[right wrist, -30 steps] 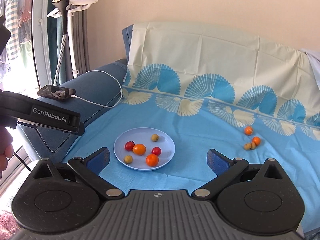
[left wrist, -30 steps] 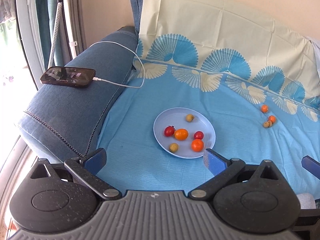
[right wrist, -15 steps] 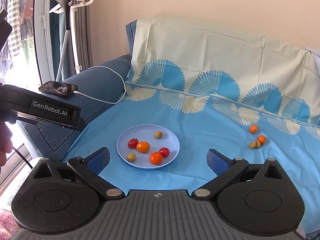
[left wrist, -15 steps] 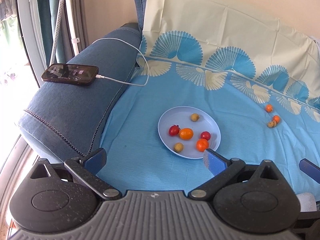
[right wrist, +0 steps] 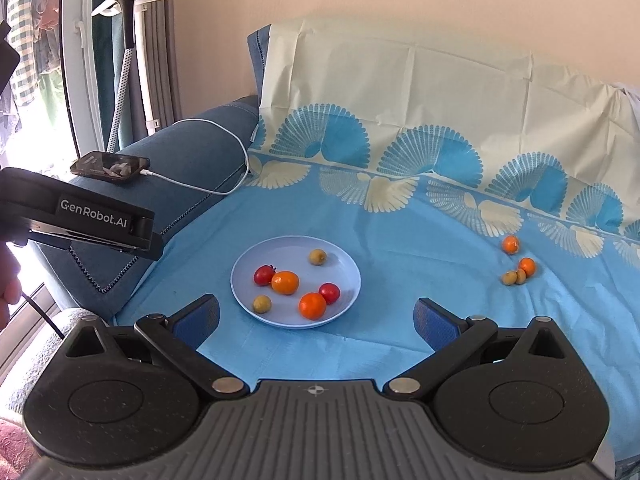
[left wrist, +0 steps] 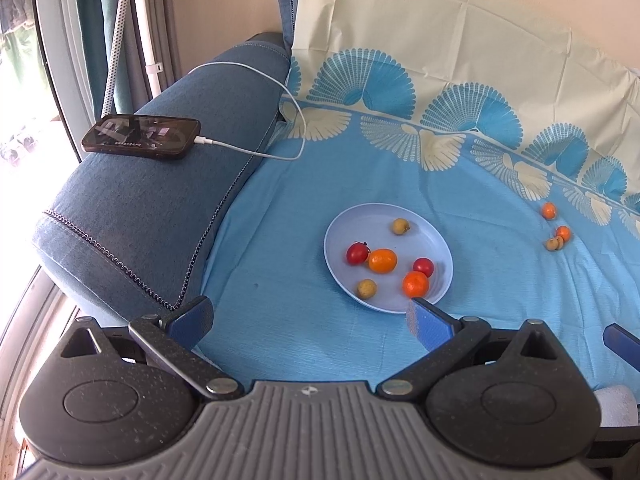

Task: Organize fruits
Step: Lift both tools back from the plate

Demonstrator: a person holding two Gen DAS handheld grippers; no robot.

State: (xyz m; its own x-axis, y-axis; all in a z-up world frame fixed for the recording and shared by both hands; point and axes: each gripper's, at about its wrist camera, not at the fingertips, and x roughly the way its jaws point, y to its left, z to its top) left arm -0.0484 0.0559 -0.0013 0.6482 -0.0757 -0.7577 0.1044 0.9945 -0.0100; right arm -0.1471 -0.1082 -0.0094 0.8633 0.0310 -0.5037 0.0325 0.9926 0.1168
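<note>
On a sofa draped in blue cloth, seen from the left wrist: the left gripper (left wrist: 308, 318) hangs empty with jaws apart, the plate (left wrist: 340, 228) of fruit just ahead, the loose fruits (left wrist: 557, 238) well off to its right

From the right wrist: the right gripper (right wrist: 316, 320), jaws likewise spread and empty, faces the plate (right wrist: 296, 246); the loose fruits (right wrist: 517, 271) lie ahead and right, likely nearer this hand

We have swung our left gripper (left wrist: 308, 316) leftward, so the plate (left wrist: 436, 240) now sits toward its right finger, jaws unchanged.
</note>
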